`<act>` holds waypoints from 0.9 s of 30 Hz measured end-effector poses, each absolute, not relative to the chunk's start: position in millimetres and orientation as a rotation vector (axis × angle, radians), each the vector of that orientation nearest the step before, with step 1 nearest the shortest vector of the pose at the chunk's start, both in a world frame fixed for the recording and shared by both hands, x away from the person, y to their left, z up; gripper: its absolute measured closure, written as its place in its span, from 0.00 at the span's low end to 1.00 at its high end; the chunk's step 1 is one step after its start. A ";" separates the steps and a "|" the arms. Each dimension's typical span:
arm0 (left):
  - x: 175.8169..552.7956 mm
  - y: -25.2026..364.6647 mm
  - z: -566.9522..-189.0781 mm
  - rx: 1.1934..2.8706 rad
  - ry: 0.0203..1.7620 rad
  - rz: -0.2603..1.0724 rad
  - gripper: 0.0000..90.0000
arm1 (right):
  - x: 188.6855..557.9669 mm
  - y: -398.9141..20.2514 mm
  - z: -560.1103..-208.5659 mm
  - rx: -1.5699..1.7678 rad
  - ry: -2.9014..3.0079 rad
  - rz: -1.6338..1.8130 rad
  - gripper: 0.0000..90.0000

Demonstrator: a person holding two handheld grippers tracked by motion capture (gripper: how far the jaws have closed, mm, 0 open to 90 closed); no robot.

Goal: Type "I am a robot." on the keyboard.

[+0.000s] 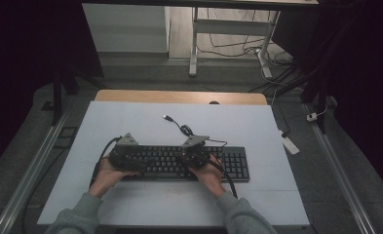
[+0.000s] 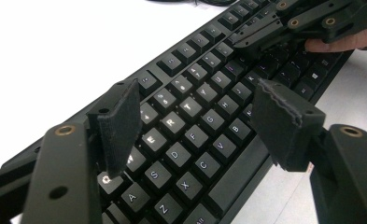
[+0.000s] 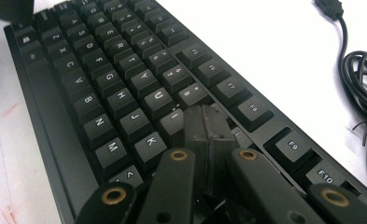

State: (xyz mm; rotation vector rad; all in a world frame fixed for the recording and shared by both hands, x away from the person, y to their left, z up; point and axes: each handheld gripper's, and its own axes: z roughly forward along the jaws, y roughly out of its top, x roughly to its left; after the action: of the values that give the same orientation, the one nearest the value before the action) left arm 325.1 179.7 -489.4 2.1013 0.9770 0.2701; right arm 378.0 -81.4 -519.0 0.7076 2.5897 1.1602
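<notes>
Your left gripper (image 1: 139, 164) hangs with its jaws spread wide over the left end of the keyboard (image 1: 233, 163), and in the left gripper view the Q (image 2: 107, 179), W and E keys sit just under the left pad (image 2: 120, 126), with nothing pinched between the pads. Keep that hand quiet and low so it neither brushes a key nor drags the board. Moving right, your right gripper (image 3: 208, 127) has its jaws pressed together into a single blunt tip, and in the right gripper view that tip rests at the keys just past the K key (image 3: 151, 142), at about one o'clock from it, with the U key (image 3: 158, 95) farther off at about eleven o'clock from the tip. The work in hand looks like key pressing, so come straight down on one key's middle, since a tip this broad could catch a neighbour if it lands on a gap; press lightly and lift cleanly. The keyboard itself lies flat near the middle of the white bench (image 1: 130, 117), lengthwise across it, directly beneath both grippers. Its cable (image 1: 184, 129) coils at about twelve o'clock from the right gripper, ending in a loose plug (image 1: 167, 118) well apart from the keys, so leave it alone.
</notes>
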 end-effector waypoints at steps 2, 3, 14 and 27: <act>325.1 179.7 -489.4 2.101 0.976 0.270 0.37 | 377.5 -81.9 -517.7 0.693 2.581 1.174 1.00; 325.1 179.9 -489.3 2.101 0.977 0.271 0.37 | 376.9 -82.4 -516.7 0.694 2.576 1.187 1.00; 324.8 181.6 -489.2 2.097 0.985 0.280 0.37 | 368.2 -106.5 -503.6 0.708 2.536 1.254 0.94; 324.3 181.9 -488.6 2.096 0.985 0.287 0.36 | 348.8 -155.1 -497.2 0.771 2.485 1.273 0.69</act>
State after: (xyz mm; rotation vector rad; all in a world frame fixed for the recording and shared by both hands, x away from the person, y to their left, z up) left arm 324.3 181.9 -488.6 2.0958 0.9850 0.2871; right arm 348.8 -155.1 -497.2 0.7711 2.4847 1.2733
